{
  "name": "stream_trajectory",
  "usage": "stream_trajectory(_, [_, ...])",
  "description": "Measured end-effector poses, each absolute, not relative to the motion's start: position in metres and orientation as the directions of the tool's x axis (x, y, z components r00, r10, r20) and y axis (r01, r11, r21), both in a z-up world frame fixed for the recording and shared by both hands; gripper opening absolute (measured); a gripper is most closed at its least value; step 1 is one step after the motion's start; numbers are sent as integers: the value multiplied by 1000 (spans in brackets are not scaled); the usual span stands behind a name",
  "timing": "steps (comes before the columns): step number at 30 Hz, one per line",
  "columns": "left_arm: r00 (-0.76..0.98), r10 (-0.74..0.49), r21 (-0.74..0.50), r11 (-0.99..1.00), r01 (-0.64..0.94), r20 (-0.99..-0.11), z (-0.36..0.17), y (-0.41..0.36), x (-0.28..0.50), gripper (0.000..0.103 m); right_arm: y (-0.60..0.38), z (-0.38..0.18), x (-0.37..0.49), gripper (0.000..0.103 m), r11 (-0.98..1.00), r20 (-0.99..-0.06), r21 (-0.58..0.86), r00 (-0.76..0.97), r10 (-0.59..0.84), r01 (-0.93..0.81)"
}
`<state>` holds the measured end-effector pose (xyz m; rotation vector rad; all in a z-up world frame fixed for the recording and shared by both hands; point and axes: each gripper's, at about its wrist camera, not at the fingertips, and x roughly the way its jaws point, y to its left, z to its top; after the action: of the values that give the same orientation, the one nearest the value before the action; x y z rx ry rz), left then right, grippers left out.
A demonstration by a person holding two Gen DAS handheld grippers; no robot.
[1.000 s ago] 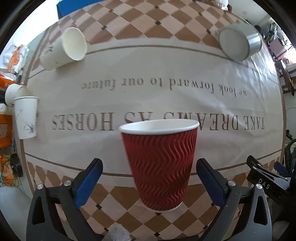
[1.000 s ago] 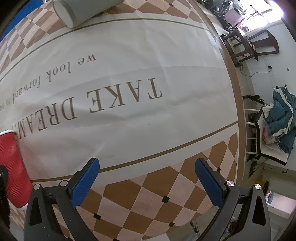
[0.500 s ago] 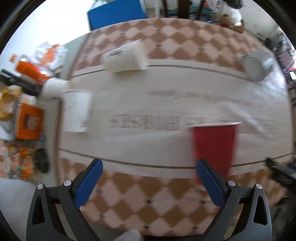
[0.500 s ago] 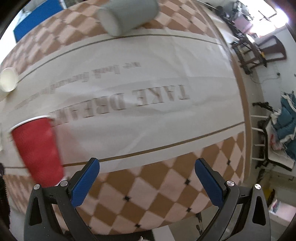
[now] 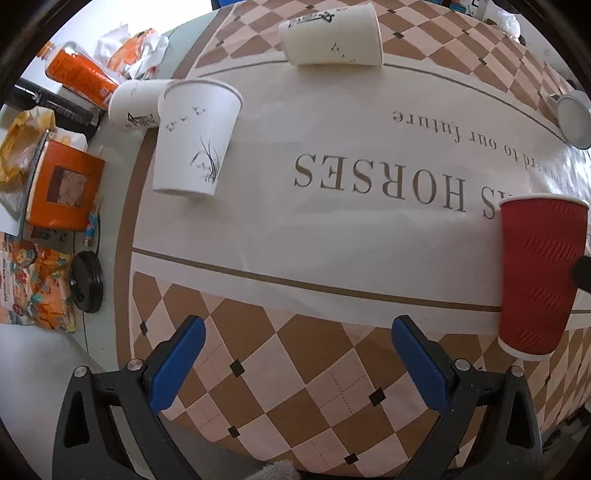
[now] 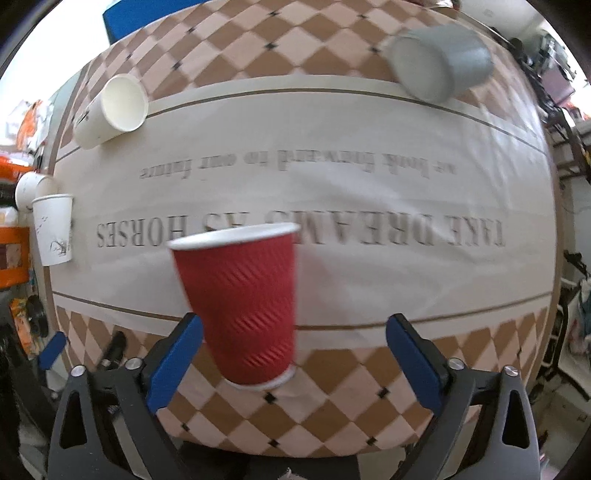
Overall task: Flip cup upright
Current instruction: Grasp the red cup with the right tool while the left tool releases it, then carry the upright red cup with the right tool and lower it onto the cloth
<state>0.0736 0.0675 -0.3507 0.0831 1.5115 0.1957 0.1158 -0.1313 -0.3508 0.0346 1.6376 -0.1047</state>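
Left wrist view shows, at the left of the frame, a white printed cup (image 5: 195, 136) standing upright on the tablecloth (image 5: 332, 229), with a second white cup (image 5: 135, 105) on its side just behind it. At the upper middle another white cup (image 5: 332, 33) lies on its side, long axis left to right, mouth toward the right. The left gripper (image 5: 295, 363) is at the bottom middle, jaws spread wide and holding nothing. At the right edge the red cup (image 5: 535, 273) stands upright, off to the side of these jaws.

In the right wrist view the lying white cup (image 6: 110, 110) is at the upper left with its mouth turned toward the camera. The red cup (image 6: 240, 302) stands at the centre, close ahead of the right gripper (image 6: 291, 363), whose jaws are also wide apart and empty. The grey cup (image 6: 439, 66) lies at the upper right.

I judge the red cup is done; the lying white cups are nearer to the left gripper, the grey one to the right.
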Motion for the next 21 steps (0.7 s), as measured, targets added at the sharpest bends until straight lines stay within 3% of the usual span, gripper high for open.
stream_trajectory(5, [52,156,152,985,-75,-986,-353,72,73,103,-113,-367,128,90,997,-995,-42,-98,-36,61])
stream_trajectory(9, [64,139,135,989,-63,-988,-353,75,74,103,-99,-376,132,74,998,-992,-40,-125,-34,51])
stream_trajectory(21, [115,101,93,993,-74,-988,-348,80,79,103,-132,-352,109,71,982,-999,-1,39,-8,187])
